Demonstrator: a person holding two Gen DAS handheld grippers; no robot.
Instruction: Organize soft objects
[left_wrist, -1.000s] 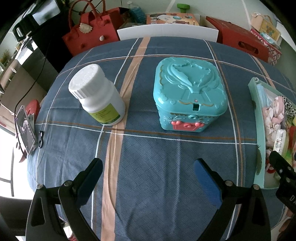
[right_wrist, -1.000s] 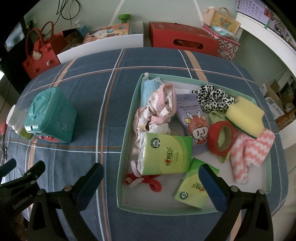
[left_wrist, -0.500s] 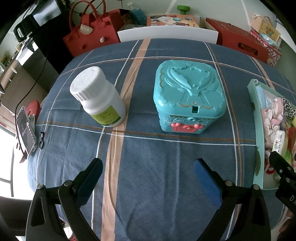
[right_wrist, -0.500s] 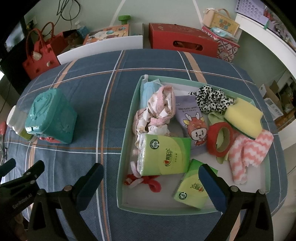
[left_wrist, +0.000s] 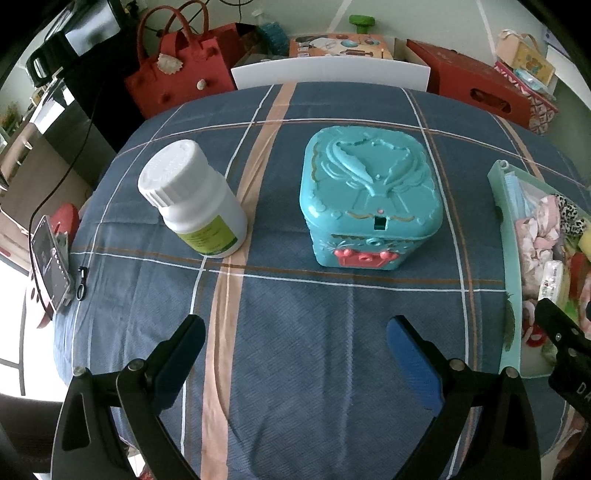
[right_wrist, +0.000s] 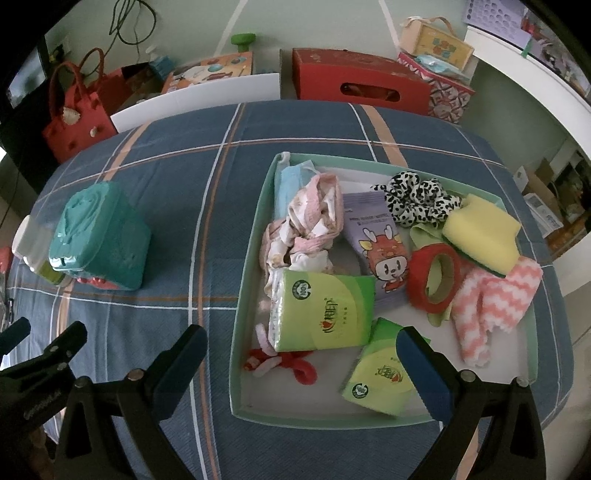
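Partly hidden pill bottle (right_wrist: 31, 243)

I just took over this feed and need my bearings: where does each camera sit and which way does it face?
Left wrist: rides the left tongs, looking forward over the plaid tablecloth at the teal box and white bottle; both fingers show, open.
Right wrist: rides the right tongs, looking down into the tray of soft items; both fingers show, open.
Shared: teal box, tray, and each view catches the other tongs at its edge.
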